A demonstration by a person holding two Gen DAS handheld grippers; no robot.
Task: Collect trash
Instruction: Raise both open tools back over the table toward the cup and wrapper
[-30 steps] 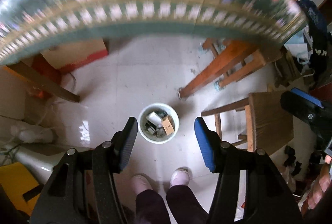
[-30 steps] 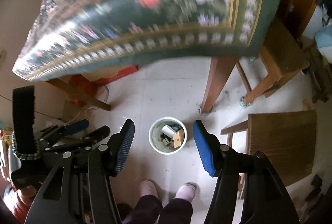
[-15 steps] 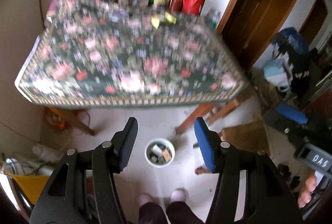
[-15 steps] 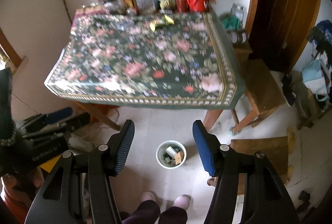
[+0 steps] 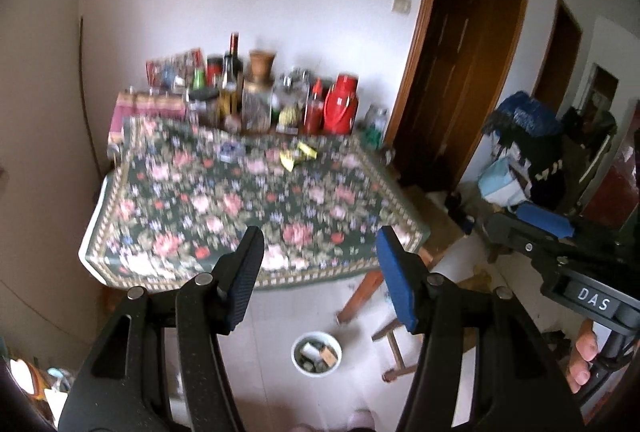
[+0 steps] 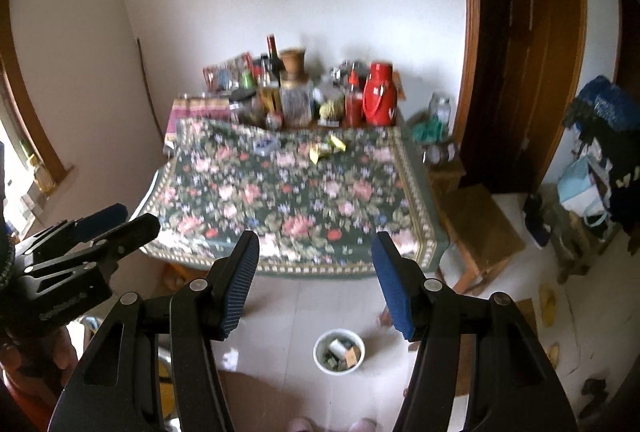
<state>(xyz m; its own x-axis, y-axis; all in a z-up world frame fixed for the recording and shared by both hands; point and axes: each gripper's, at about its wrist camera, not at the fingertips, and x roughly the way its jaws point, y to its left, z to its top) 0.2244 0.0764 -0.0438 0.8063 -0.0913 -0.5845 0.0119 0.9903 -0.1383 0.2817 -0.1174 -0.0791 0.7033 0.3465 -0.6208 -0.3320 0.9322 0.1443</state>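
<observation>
I hold both claws raised at the near edge of the table [image 5: 132,264], facing across its flowered cloth toward the back wall.

Left to right along the far part of the cloth: first a small bluish-grey item [image 5: 230,150], which I take to be a wrapper or small pack, though blur prevents a firm call. To its right lies the yellow wrapper [image 5: 298,155], crumpled, with its long axis running roughly left to right across my line of reach. Behind both stands a row of bottles and jars [image 5: 256,95] and a red flask [image 5: 341,105], which I judge not to be trash.

The left claw [image 5: 318,274] is spread wide and carries nothing. The right claw [image 6: 316,272] is likewise spread wide and empty. The yellow wrapper [image 6: 326,147] lies straight ahead of both, far across the table and slightly right of the table's middle. The right claw looks marginally better lined up with it; the bluish item [image 6: 264,145] suits the left.

On the floor, below and between the fingers of each claw, sits the white bin [image 5: 316,354], already holding scraps. It stands near the table leg [image 5: 358,296] and beside a wooden stool [image 6: 480,228].

Judgement: the coming move is a long forward reach over the cloth, then a return down to the white bin [image 6: 339,352].
</observation>
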